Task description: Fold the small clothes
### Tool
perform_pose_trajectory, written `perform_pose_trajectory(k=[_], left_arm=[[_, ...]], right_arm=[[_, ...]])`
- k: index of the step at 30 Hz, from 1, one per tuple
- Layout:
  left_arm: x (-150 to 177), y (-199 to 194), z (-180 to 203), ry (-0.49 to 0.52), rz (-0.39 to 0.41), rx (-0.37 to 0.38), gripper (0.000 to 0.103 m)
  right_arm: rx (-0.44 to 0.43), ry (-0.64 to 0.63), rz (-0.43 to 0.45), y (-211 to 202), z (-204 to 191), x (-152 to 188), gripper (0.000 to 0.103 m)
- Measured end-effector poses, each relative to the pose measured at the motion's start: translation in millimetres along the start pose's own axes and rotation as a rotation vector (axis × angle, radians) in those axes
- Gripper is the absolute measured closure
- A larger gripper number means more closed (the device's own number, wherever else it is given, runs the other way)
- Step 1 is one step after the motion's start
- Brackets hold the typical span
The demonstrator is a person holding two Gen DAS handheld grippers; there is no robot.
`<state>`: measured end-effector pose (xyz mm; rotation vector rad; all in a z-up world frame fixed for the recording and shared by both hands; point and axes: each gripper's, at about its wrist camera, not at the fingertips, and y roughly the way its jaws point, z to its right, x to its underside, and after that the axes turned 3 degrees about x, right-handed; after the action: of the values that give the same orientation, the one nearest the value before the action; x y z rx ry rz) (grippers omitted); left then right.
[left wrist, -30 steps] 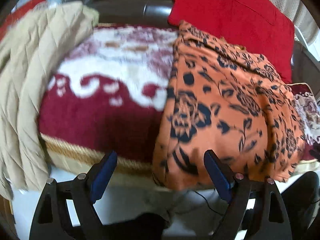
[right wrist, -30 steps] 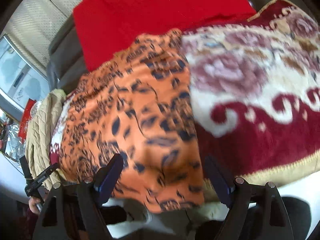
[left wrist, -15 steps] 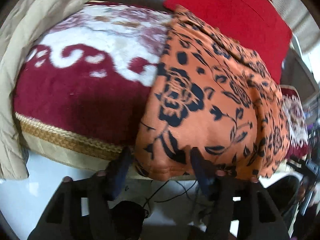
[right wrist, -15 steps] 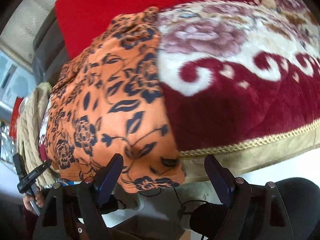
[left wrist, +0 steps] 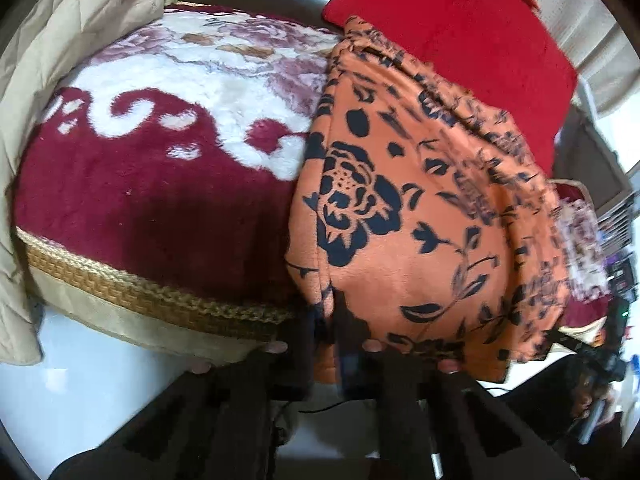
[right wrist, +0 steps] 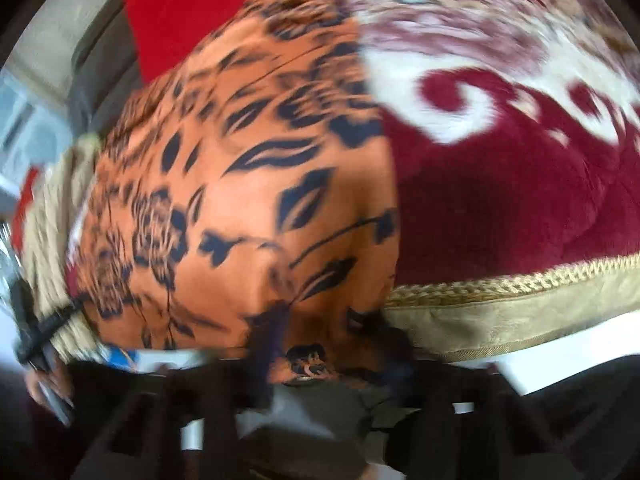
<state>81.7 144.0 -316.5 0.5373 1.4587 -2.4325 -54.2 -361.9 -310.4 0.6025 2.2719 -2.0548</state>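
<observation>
Orange floral-print garment (left wrist: 420, 216) is draping over the plush maroon blanket (left wrist: 160, 200), both the left gripper (left wrist: 326, 320) and right gripper (right wrist: 324, 332), earlier wide, now pinching its hem.

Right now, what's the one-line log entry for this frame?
step: gripping hem | left gripper: shut on orange cloth near corner | right gripper: closing on same hem, blurred | cloth: draped over red blanket
</observation>
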Motion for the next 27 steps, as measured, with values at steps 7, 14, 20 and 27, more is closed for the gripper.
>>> perform_pose_trajectory(k=[7, 14, 20, 27], left_arm=[[2, -6, -7, -0.031, 0.011, -0.078, 0.05], [2, 7, -5, -0.005, -0.034, -0.034, 0.046], [2, -3, 7, 0.05, -0.005, 0.037, 0.096], [-34, -51, 23, 0.072, 0.07, 0.205, 0.096]], right_arm=[[-0.057, -0.037, 0.028, -25, -12, -3, 0.08], [-0.065, 0.047, -0.043, -4, 6, -2, 0.069], [-0.059, -0.04, -0.011, -2, -12, -6, 0.091], [-0.169, -0.102, 0.074, -62, -40, -28, 0.092]])
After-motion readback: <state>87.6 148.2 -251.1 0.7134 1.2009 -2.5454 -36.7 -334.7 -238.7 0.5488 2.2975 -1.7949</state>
